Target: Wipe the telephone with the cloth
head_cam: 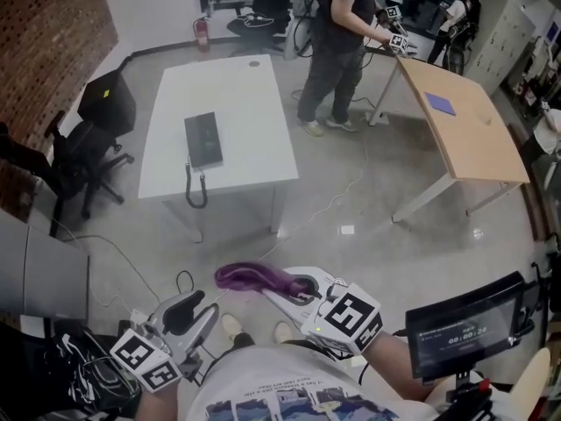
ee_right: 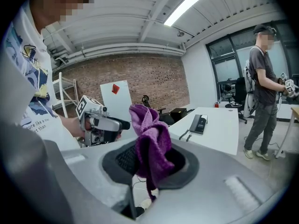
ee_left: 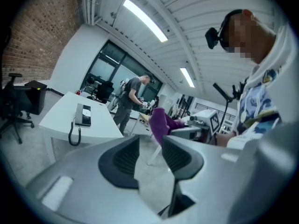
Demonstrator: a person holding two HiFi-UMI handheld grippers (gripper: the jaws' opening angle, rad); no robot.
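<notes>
A dark telephone lies on the white table across the floor, its cord hanging over the near edge. It also shows small in the left gripper view and the right gripper view. My right gripper is held low by my body, shut on a purple cloth. The cloth bunches up between that gripper's pads. My left gripper hangs beside it, open and with nothing between its jaws. Both grippers are well short of the table.
A person stands at a wooden table with a blue pad on it. A black office chair and a black box stand left of the white table. A screen is at my right. Cables trail on the floor.
</notes>
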